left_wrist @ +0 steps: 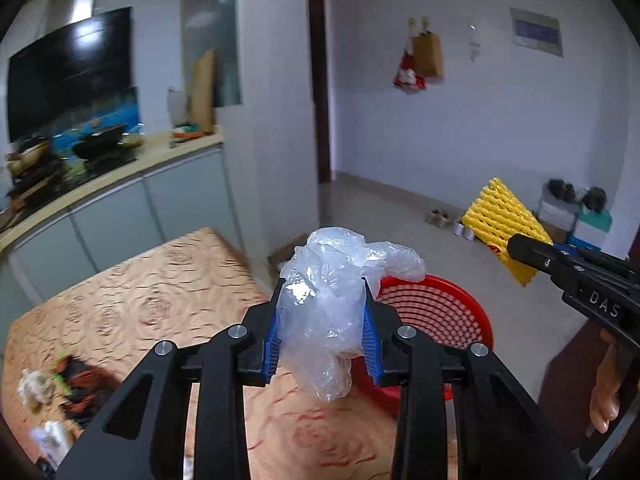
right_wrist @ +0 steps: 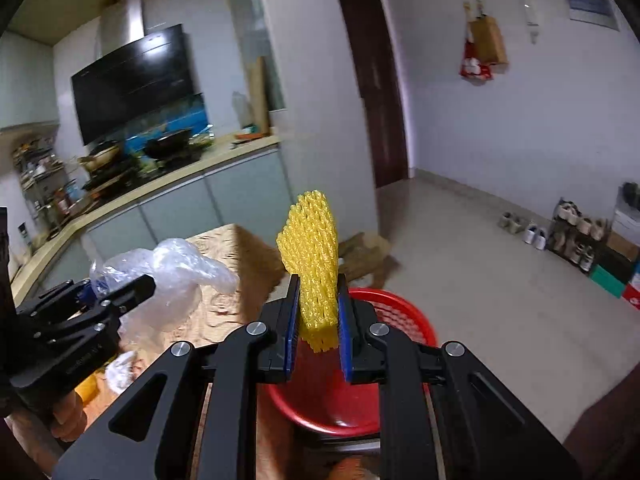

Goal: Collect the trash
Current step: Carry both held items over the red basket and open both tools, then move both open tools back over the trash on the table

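My left gripper (left_wrist: 322, 300) is shut on a crumpled clear plastic bag (left_wrist: 332, 292) and holds it above the table edge, beside the red mesh basket (left_wrist: 444, 316). My right gripper (right_wrist: 318, 296) is shut on a yellow foam net (right_wrist: 312, 252) and holds it above the red basket (right_wrist: 404, 312). The yellow net also shows in the left wrist view (left_wrist: 504, 220), with the right gripper's body behind it. The left gripper with the plastic bag (right_wrist: 172, 276) shows at the left of the right wrist view.
The table (left_wrist: 152, 300) has a brown floral cloth, with a dark wrapper (left_wrist: 80, 384) and white crumpled scraps (left_wrist: 36, 388) on its left part. A kitchen counter (left_wrist: 120, 168) with pans stands behind. Shoes and boxes (right_wrist: 584, 240) line the far wall.
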Demonstrator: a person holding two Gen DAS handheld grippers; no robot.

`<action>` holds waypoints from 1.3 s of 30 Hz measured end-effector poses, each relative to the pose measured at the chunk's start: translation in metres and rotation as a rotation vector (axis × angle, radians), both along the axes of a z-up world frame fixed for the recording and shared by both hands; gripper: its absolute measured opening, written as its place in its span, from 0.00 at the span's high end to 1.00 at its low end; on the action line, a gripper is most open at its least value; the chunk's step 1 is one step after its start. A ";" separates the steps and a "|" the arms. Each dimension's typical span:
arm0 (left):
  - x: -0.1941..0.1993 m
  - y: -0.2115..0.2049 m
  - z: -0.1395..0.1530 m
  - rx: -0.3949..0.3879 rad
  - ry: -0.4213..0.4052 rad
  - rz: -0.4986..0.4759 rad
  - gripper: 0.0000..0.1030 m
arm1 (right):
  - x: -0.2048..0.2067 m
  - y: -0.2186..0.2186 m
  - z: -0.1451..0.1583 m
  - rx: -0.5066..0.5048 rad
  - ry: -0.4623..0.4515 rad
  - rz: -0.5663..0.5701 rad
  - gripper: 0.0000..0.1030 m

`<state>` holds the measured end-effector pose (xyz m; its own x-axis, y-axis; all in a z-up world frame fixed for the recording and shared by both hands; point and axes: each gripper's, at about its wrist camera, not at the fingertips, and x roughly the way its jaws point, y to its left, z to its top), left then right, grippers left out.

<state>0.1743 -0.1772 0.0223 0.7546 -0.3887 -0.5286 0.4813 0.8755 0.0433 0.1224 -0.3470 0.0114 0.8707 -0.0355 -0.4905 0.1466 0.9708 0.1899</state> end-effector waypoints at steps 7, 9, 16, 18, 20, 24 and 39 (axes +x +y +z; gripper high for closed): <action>0.029 -0.050 -0.033 0.031 0.107 -0.093 0.69 | 0.016 -0.027 -0.031 0.009 0.091 -0.058 0.84; 0.037 -0.060 -0.043 0.041 0.135 -0.108 0.69 | 0.023 -0.032 -0.043 0.010 0.128 -0.062 0.84; 0.065 -0.082 -0.083 0.048 0.266 -0.140 0.69 | 0.046 -0.032 -0.075 -0.001 0.231 -0.050 0.84; 0.067 -0.085 -0.088 0.058 0.276 -0.140 0.68 | 0.051 -0.033 -0.083 0.003 0.256 -0.048 0.84; 0.069 -0.086 -0.093 0.064 0.283 -0.140 0.66 | 0.054 -0.038 -0.089 0.011 0.273 -0.048 0.84; 0.070 -0.085 -0.095 0.066 0.290 -0.138 0.51 | 0.058 -0.039 -0.099 0.034 0.297 -0.035 0.82; 0.064 -0.052 -0.064 0.022 0.209 -0.067 0.29 | 0.049 -0.034 -0.085 0.027 0.255 -0.056 0.51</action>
